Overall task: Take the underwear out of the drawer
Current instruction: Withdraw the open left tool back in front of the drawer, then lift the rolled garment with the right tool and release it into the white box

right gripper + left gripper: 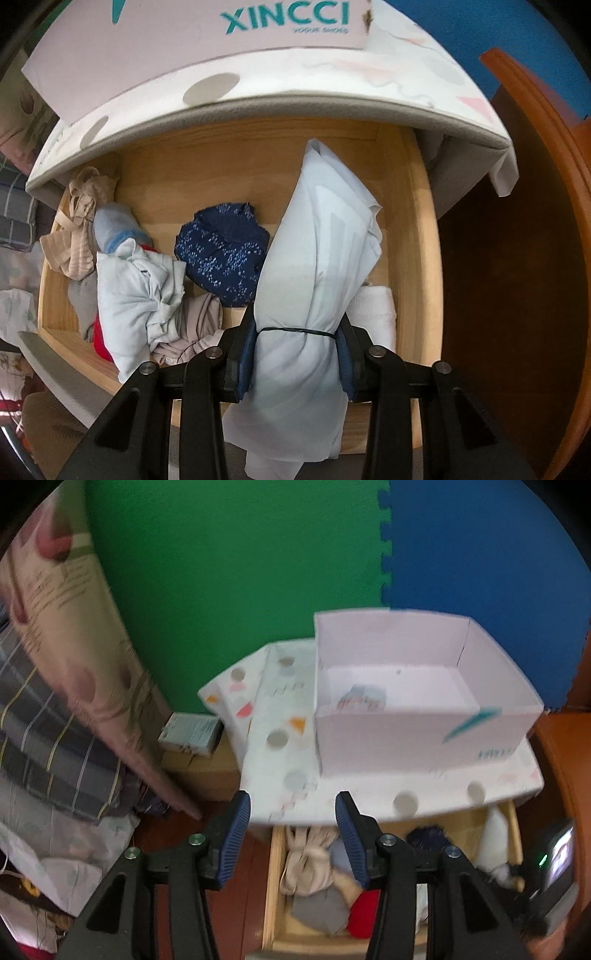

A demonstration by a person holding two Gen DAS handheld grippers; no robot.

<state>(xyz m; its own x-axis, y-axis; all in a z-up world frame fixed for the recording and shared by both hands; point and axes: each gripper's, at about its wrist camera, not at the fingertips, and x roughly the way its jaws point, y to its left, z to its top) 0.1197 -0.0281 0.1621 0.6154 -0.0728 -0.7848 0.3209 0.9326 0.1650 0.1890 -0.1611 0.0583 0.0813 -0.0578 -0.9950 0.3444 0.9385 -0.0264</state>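
The open wooden drawer (417, 229) holds several garments. My right gripper (295, 354) is shut on a rolled pale blue underwear bundle (317, 258) tied with a dark band, which stands up between the pads above the drawer's right half. Dark blue patterned underwear (221, 254), a light blue crumpled piece (136, 284) and a beige piece (74, 236) lie beside it. My left gripper (293, 834) is open and empty above the drawer's (273, 878) left part, over beige (310, 864), grey and red cloth.
A pink shoebox (417, 738) stands open on the patterned cloth-covered cabinet top (280, 738) above the drawer. Folded bedding (48, 716) is stacked at the left. A brown wooden panel (517, 258) stands to the right of the drawer. Green and blue foam mats cover the wall.
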